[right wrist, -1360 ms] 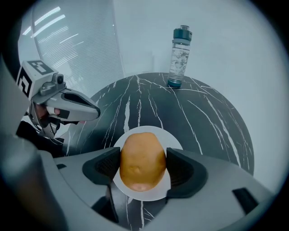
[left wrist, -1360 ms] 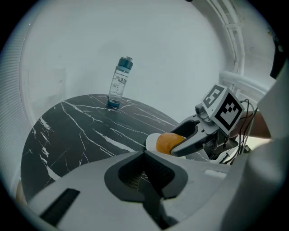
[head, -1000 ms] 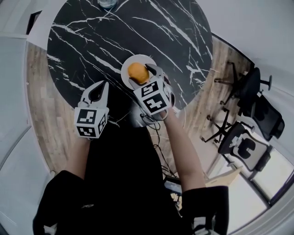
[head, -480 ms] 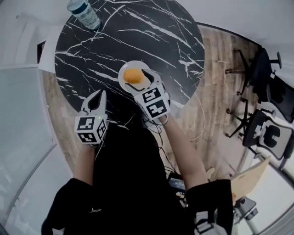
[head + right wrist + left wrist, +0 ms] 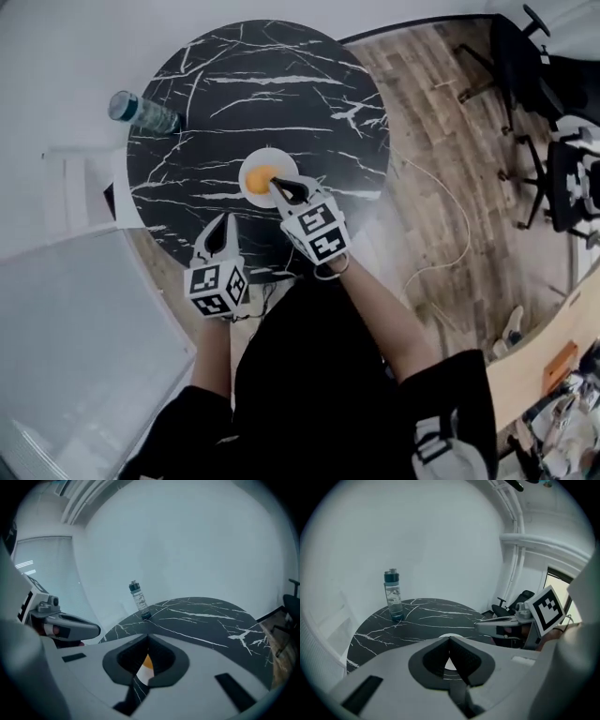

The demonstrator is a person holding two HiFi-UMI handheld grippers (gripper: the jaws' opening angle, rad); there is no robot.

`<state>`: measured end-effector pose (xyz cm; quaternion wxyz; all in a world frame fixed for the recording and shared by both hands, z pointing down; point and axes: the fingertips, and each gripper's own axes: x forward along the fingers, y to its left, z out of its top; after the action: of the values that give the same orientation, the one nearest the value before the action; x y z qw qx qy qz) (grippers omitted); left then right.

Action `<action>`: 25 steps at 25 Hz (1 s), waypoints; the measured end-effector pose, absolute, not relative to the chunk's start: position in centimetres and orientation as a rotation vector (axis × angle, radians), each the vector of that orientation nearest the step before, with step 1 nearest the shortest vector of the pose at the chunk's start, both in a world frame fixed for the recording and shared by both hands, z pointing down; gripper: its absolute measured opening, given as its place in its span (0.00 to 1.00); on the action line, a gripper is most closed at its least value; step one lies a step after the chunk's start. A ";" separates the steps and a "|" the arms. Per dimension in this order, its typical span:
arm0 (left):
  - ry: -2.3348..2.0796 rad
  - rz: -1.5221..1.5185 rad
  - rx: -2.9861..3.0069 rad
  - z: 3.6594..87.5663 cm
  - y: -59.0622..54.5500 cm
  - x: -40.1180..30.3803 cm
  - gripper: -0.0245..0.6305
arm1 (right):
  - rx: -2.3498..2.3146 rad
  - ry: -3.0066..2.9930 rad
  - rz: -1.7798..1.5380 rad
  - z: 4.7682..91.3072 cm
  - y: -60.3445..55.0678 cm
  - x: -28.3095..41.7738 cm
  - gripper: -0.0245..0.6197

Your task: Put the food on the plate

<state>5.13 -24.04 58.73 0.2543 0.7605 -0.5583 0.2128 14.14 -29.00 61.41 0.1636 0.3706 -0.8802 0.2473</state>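
Left gripper [image 5: 224,225] at 7 o'clock from the plate [image 5: 272,155]: pressed together, empty. Orange food [image 5: 261,176] lying on the plate. Right gripper [image 5: 281,187] at 5 o'clock: pressed together, empty. Looks done; nothing left to put down.

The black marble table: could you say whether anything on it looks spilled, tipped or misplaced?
Nothing stands out: the orange food piece lies on the round white plate, and the clear water bottle stands upright.
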 end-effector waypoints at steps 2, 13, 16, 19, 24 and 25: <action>-1.525 0.569 2.082 58.2 -23.8 5.4 0.04 | 1.080 -2.542 0.703 60.6 -28.0 14.2 0.03; -1.618 0.440 2.179 52.3 -19.0 5.9 0.04 | 1.337 -2.587 0.525 53.0 -21.3 16.2 0.03; -1.651 0.381 2.198 49.8 -16.6 5.5 0.04 | 1.381 -2.610 0.427 49.7 -19.1 16.7 0.03; -1.688 0.351 2.248 47.2 -14.2 5.3 0.04 | 1.410 -2.626 0.324 46.9 -17.1 17.0 0.03; -1.757 0.267 2.321 42.7 -10.6 4.7 0.04 | 1.450 -2.675 0.128 41.5 -13.1 17.1 0.03; -1.765 0.249 2.336 41.7 -9.9 4.6 0.04 | 1.459 -2.682 0.089 40.4 -12.3 17.1 0.03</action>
<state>4.59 -9.90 41.72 0.1016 0.7909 -0.5976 0.0843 17.13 -12.30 40.41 0.0434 0.4771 -0.8773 0.0292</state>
